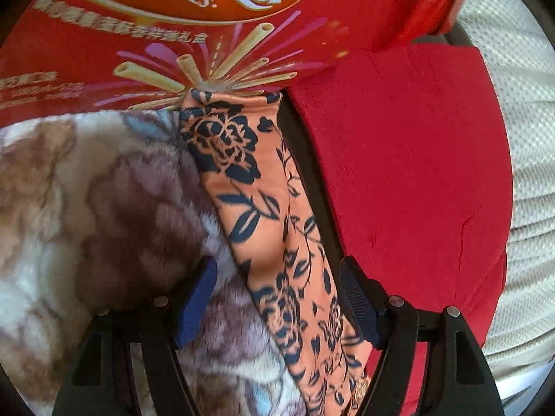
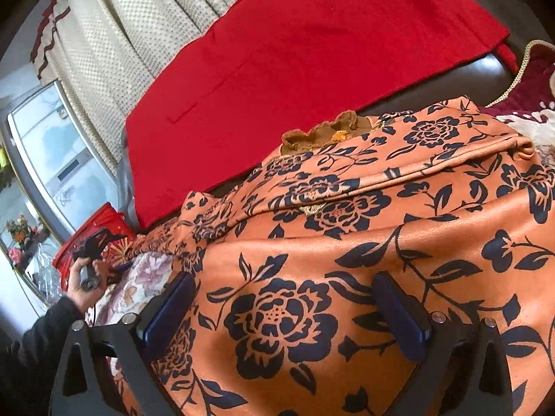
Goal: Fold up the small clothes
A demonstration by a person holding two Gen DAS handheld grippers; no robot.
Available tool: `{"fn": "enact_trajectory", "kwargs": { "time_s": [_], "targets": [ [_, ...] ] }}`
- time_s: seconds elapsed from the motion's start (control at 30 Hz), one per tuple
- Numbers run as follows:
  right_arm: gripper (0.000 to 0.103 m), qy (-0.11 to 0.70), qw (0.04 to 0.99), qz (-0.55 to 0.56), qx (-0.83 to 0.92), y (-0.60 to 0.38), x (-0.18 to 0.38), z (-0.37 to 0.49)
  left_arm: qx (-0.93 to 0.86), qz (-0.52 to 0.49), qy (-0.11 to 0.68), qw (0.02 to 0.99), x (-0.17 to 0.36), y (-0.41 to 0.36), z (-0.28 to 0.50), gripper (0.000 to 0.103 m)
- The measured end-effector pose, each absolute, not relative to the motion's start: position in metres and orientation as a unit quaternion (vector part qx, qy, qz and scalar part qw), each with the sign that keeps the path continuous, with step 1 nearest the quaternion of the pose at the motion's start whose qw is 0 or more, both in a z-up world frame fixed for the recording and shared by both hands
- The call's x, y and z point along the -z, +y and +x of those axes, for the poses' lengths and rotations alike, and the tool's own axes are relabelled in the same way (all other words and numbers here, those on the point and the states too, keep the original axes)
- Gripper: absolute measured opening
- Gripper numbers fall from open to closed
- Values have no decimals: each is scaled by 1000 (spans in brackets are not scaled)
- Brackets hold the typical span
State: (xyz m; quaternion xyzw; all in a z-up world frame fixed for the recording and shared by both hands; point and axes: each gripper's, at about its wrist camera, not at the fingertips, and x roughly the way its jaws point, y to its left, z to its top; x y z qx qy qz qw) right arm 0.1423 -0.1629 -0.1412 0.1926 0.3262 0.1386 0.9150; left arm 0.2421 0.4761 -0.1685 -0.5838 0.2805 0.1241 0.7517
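Orange flowered garment (image 1: 277,228): narrow strip running near-to-far between the left gripper (image 1: 277,298)'s open fingers, untouched; right gripper (image 2: 281,315), fingers open, over its broad part.

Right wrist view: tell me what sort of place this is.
Most likely a lived-in home room. A patterned curtain hangs beside a window, a red egg-roll gift box sits nearby, and clothes, an orange floral garment and a red garment, lie spread on a plush blanket.

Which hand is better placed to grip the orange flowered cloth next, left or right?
Probably left: its open tongs straddle a narrow strip of the flowered cloth. The right tongs are over a broad flat part.
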Motion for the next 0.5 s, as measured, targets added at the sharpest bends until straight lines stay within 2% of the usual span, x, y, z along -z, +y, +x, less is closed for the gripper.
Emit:
{"fn": "enact_trajectory", "kwargs": {
  "time_s": [0.1,0.17,0.2,0.23,0.27,0.4,0.5],
  "targets": [
    [102,325,914,197,-144,-163,142,143,-138,-579,271,756,166,478,250,73],
    [102,325,913,201,-146,-164,143,143,-152,-574,276,756,165,478,256,69],
    [103,325,912,201,-147,-164,143,143,-159,-568,282,757,164,479,260,47],
    [103,325,912,201,-148,-164,143,144,-166,-552,302,759,165,478,269,31],
    [103,324,912,202,-149,-165,144,144,-171,-541,323,757,167,479,278,7],
    [103,321,911,209,-154,-167,144,144,-193,-494,340,776,158,469,288,6],
    [103,318,910,214,-160,-168,145,143,-208,-384,328,838,109,435,293,6]
  ]
}}
